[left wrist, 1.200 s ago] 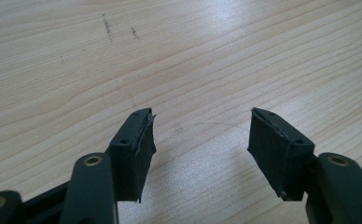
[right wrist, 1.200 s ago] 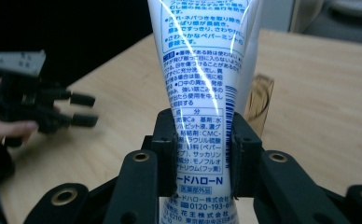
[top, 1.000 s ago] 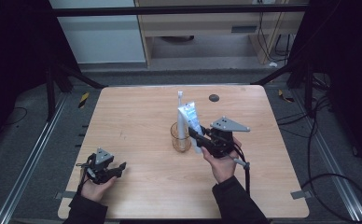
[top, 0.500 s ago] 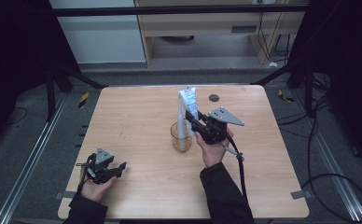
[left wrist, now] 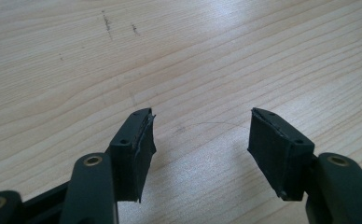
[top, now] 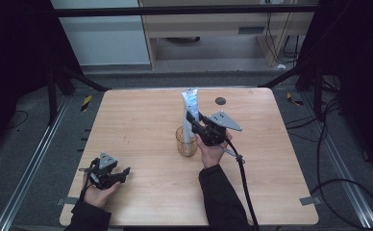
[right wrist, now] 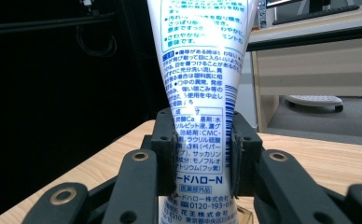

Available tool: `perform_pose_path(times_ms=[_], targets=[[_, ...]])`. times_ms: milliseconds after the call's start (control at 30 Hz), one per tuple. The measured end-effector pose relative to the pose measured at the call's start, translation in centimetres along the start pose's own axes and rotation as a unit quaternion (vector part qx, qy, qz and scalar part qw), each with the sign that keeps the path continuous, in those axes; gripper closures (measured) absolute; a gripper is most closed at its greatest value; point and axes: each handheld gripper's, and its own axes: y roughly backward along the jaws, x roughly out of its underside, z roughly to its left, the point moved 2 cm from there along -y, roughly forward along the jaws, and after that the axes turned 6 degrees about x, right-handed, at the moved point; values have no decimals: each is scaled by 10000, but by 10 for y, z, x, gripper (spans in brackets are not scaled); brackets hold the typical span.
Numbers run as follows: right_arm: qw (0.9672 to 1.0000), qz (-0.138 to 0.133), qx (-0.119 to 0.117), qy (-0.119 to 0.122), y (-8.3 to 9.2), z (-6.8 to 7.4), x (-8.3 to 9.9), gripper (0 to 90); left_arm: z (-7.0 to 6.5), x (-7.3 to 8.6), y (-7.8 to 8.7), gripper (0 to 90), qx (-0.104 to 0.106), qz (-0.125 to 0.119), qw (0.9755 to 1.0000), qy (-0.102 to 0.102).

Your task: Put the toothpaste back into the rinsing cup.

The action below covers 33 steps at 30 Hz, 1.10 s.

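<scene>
Right gripper [top: 192, 126] fingers [right wrist: 164, 154] clamp tube [top: 190, 113] upright, lower end in glass [top: 186, 142] mid-tabletop [top: 141, 120], likely for standing it inside. Left gripper [top: 113, 174] rests idle near front edge, fingers [left wrist: 135, 151] wide, empty.

Bench [top: 141, 120] — left half and far left corner left bare, open to passage. Centre taken up by a glass cup [top: 186, 141] with an upright tube [top: 190, 113] gripped over it by the right tool [top: 192, 123]; the hand and cable are trailed behind toward the near edge. A small dark disc [top: 220, 100] is set near the far edge. Left tool [top: 118, 174] — rested at the near left, jaws apart over bare wood [left wrist: 202, 70].
</scene>
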Motion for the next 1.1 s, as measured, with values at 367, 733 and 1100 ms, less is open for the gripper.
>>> perform_pose_path(times_ms=[367, 733, 1100], targets=[[9999, 123, -34, 14, -12, 3, 22, 687, 0, 0, 0, 393, -5, -3, 10000, -3], [9997, 190, -18, 119, -13, 7, 35, 684, 0, 0, 0, 393, -9, 3, 10000, -5], [9990, 150, -23, 412, -12, 11, 40, 681, 0, 0, 1, 394, -14, -6, 10000, 2]])
